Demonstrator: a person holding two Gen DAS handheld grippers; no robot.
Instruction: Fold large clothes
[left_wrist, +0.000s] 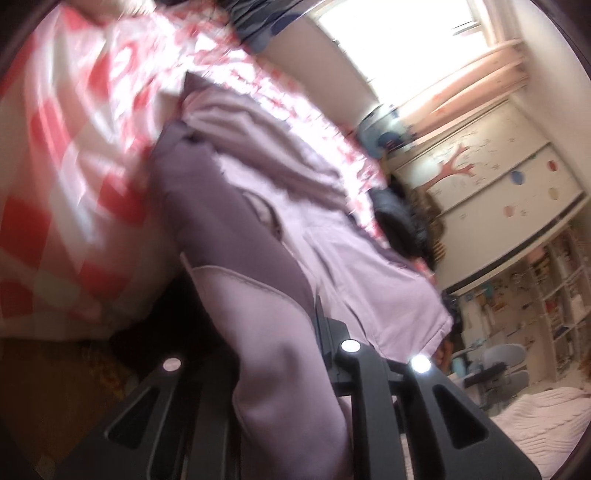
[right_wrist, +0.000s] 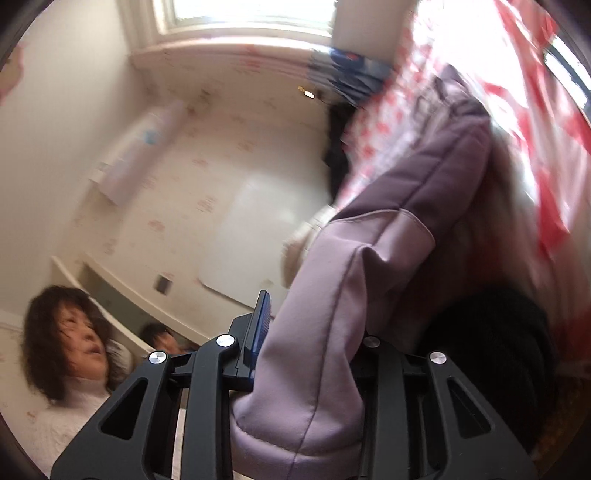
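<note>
A large lilac garment (left_wrist: 332, 229) with darker purple panels lies stretched over a red-and-white checked bedcover (left_wrist: 74, 147). My left gripper (left_wrist: 266, 317) is shut on a thick fold of it, and the cloth fills the gap and hides the left finger. In the right wrist view the same garment (right_wrist: 369, 258) hangs out of my right gripper (right_wrist: 314, 317), bunched between the jaws. The blue pad of one of its fingers (right_wrist: 260, 325) shows at the left of the cloth, and the other finger is covered. The bedcover (right_wrist: 535, 110) rises behind it.
A bright window (left_wrist: 399, 37), a wardrobe with a tree sticker (left_wrist: 498, 177), full shelves (left_wrist: 554, 295) and a grey chair (left_wrist: 502, 358) line the room. A dark bundle (left_wrist: 399, 221) lies on the bed. A person (right_wrist: 74, 350) is low at the left; black cloth (right_wrist: 491, 332) is beside the gripper.
</note>
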